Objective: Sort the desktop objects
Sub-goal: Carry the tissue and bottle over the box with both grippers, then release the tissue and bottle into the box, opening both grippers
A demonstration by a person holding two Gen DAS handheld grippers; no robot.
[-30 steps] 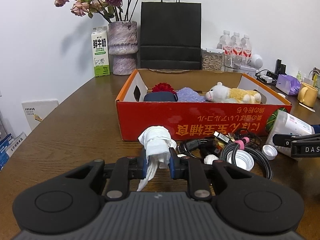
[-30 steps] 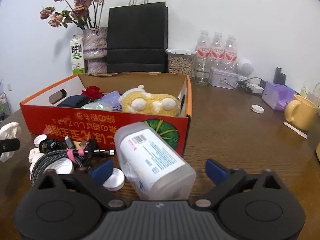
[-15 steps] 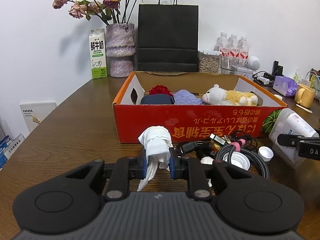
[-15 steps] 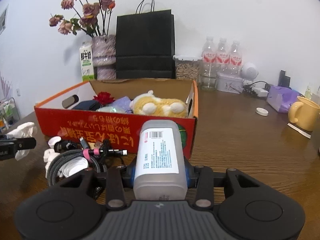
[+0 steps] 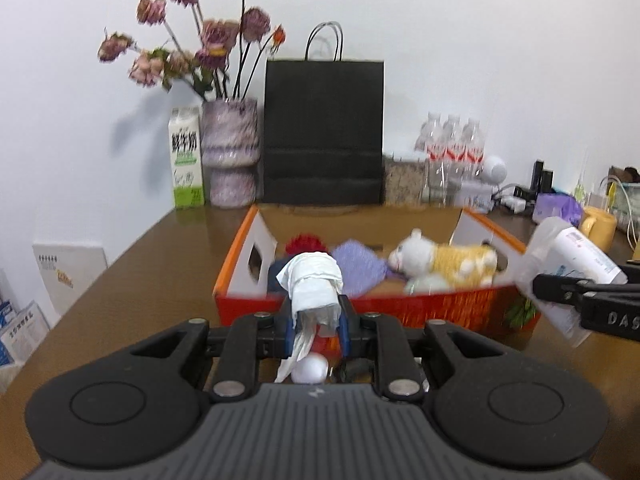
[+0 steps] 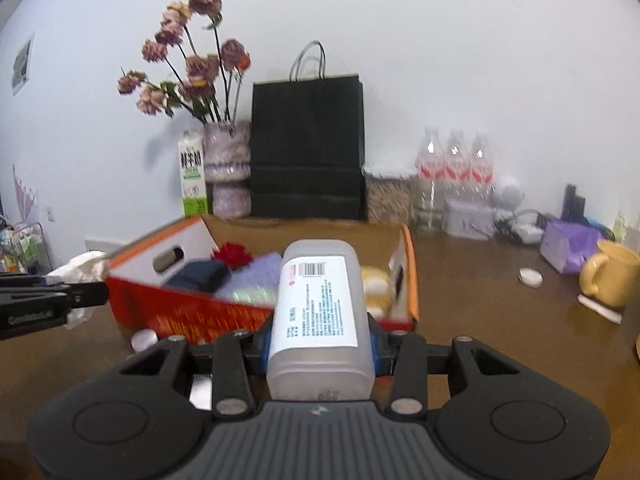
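**Two loads in the air, one box to hit**

With both grippers raised above the table, each one carries something near the red cardboard box (image 5: 440,312). The left gripper (image 5: 314,322) has its blue pads pinched on a crumpled white tissue wad (image 5: 314,282), whose loose tail dangles below the jaws. The right gripper (image 6: 320,344) is clamped across the flanks of a translucent plastic bottle (image 6: 320,312), which lies along the fingers with its printed label facing up.

Here's the worry: that bottle looks smooth and rounded at the shoulders, and the pads grip only its lower part, so a quick tilt could let it slide forward. If it dropped, I'd expect it to hit the box's near wall, or land on the plush toy (image 5: 444,262) and roll. The tissue is soft and compressible; the hanging tail could snag the box rim and pull the wad free.

Inside the box sit a purple knitted cloth (image 5: 360,266), a dark blue pouch (image 6: 198,276) and a red flower (image 6: 234,254), all soft shapes. A white cap (image 6: 145,339) lies on the brown wood-grain table (image 5: 140,280) just before the box, so there is sorting left to do.
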